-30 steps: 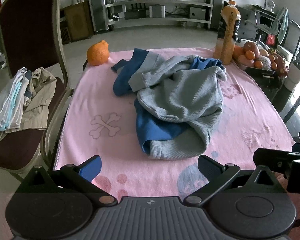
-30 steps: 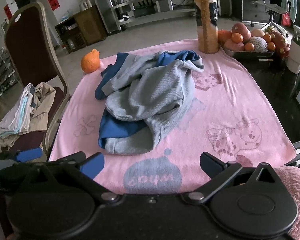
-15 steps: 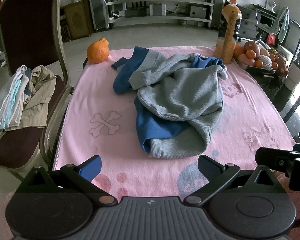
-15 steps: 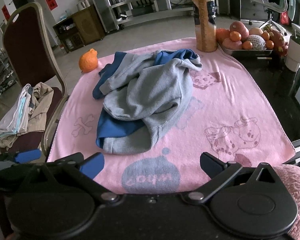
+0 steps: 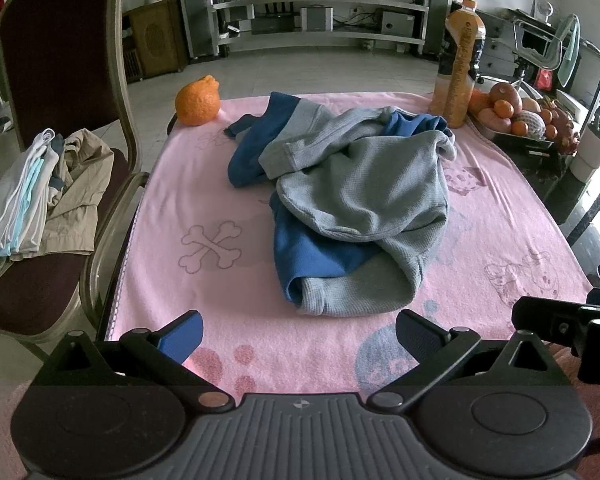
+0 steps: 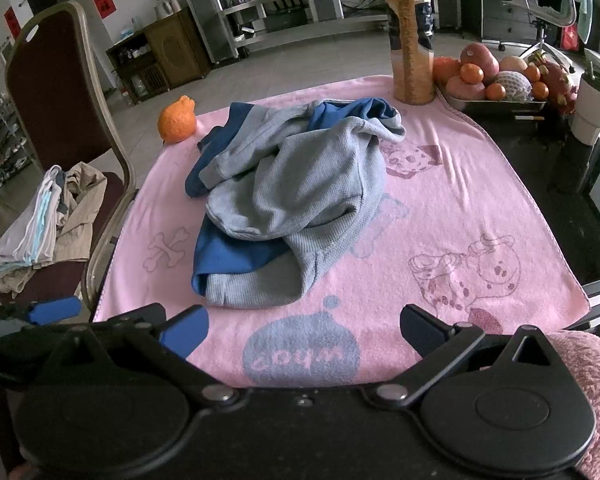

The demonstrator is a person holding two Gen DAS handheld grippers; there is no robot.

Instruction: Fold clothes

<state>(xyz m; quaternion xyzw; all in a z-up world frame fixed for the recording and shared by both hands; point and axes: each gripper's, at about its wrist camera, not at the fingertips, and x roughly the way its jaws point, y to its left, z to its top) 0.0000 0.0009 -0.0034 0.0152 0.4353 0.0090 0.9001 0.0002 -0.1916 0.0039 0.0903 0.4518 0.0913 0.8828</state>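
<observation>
A: Start at the left. What is there?

B: A chair beside the left edge of the pink blanket, with a pile of other clothes on its seat. At the blanket's far left corner sits an orange fruit.

A: And the garment to fold?

B: The grey and blue sweatshirt lies crumpled in the middle of the blanket, unfolded. Its long axis runs from the near edge toward the far edge, leaning a little left at the far end, where a sleeve trails toward the fruit.

A: The tongs?

B: The left gripper hangs over the near edge, its fingers spread wide, holding nothing. The right gripper is the same: spread and empty, also at the near edge.

A: Which is nearer?

B: The sweatshirt lies straight ahead of both. Its rolled hem points at the gap between the left gripper's fingers; from the right gripper it sits ahead and slightly left. I judge the left marginally nearer to the hem, and neither touches it.

A: On the right?

B: A juice bottle at the far right corner, a fruit tray just past it.
</observation>
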